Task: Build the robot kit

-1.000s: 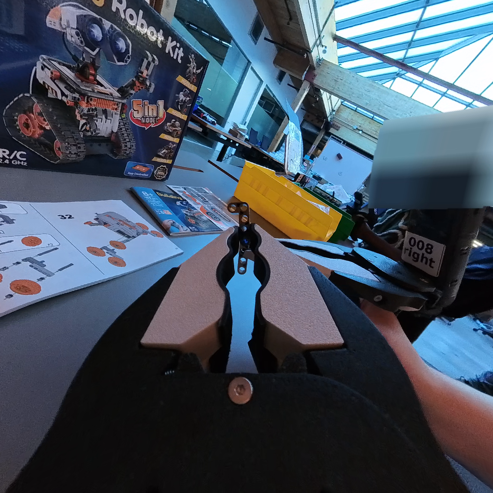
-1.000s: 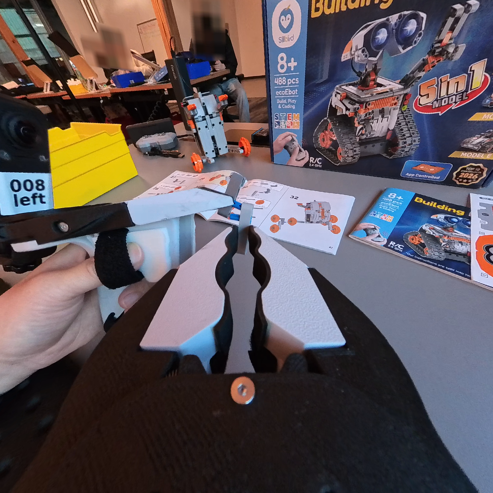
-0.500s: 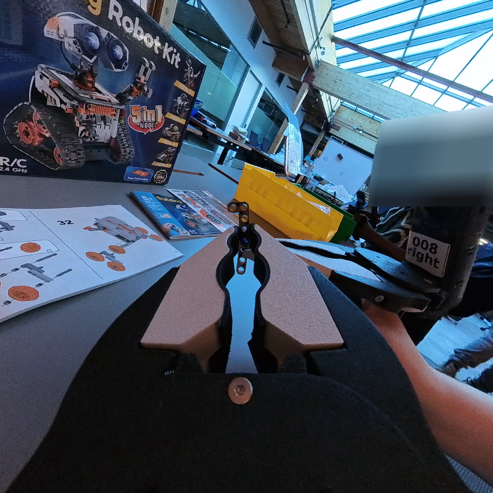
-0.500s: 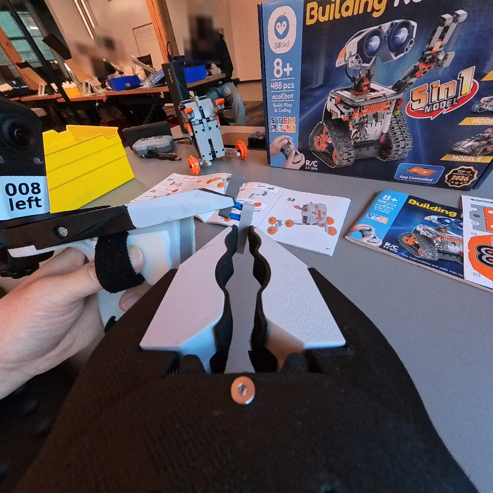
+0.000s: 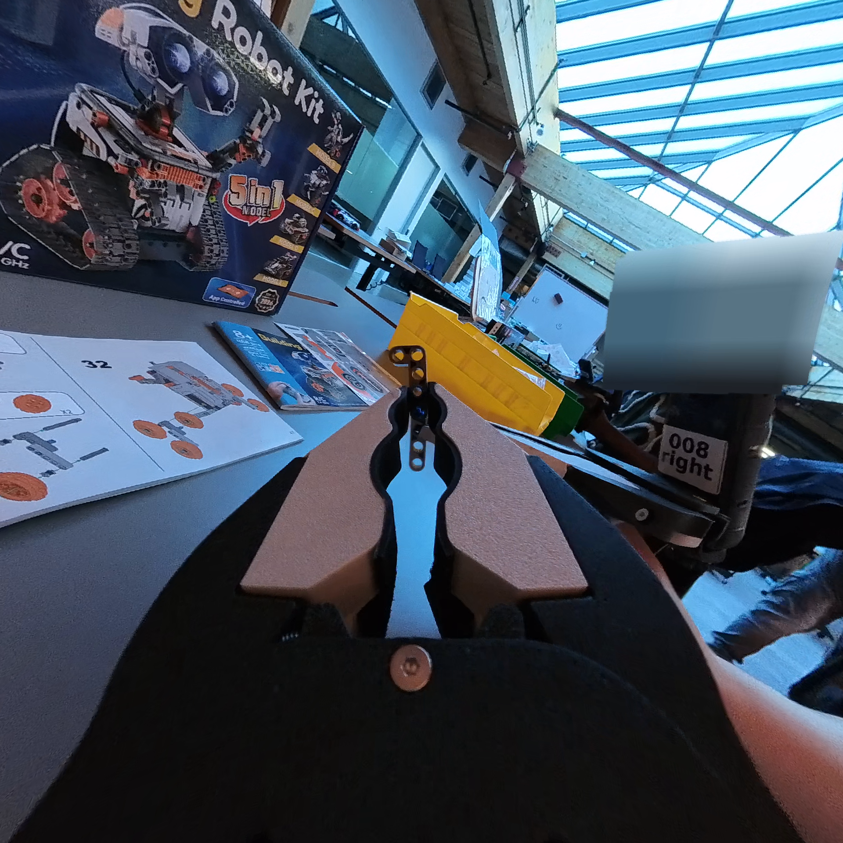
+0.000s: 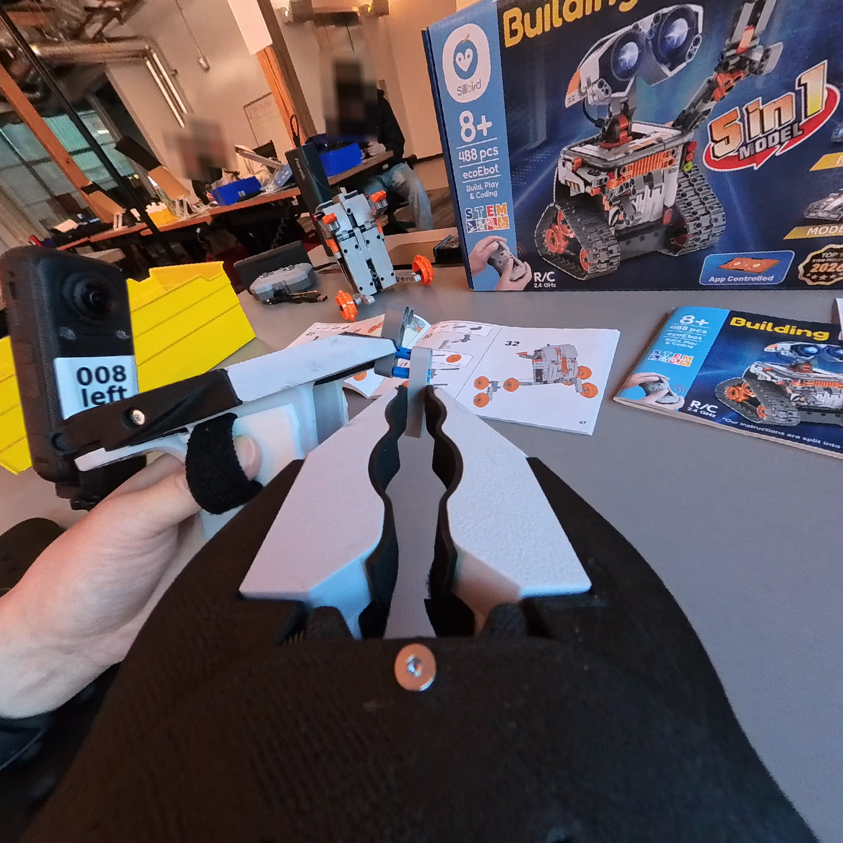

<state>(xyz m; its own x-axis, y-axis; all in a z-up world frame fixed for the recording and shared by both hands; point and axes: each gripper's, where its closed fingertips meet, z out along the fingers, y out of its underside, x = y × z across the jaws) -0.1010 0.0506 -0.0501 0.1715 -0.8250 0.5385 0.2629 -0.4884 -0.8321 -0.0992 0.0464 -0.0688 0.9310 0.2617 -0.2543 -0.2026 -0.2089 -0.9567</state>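
Grey table [image 6: 684,524] carries, biggest first: dark blue kit box [image 6: 661,137] standing upright at the back, yellow bin [image 6: 182,319] on the left side in the right wrist view, open instruction sheet [image 6: 524,378], closed booklet [image 6: 739,374] right of it, a part-built grey and orange model [image 6: 365,255] leaning near the box, a grey controller [image 6: 283,278] beside it.

Both hand-held grippers hang above the table, tips nearly meeting over the open sheet. Left hand-held gripper [image 5: 416,401] is clamped on a thin dark beam with holes [image 5: 415,410]; beam's long axis runs up and down across the fingertips, hooked end above them. Blue pins [image 6: 401,360] stick sideways from it toward the right gripper. Right hand-held gripper [image 6: 415,397] is pinched on a light grey beam [image 6: 417,383], long axis roughly upright, its flat face turned to the pins. The grey beam lies just beside the pin tips; touching or not, cannot tell. Left gripper comes in from the left, roughly level; a hand [image 6: 91,570] wraps its handle. Right gripper points forward, slightly downward.
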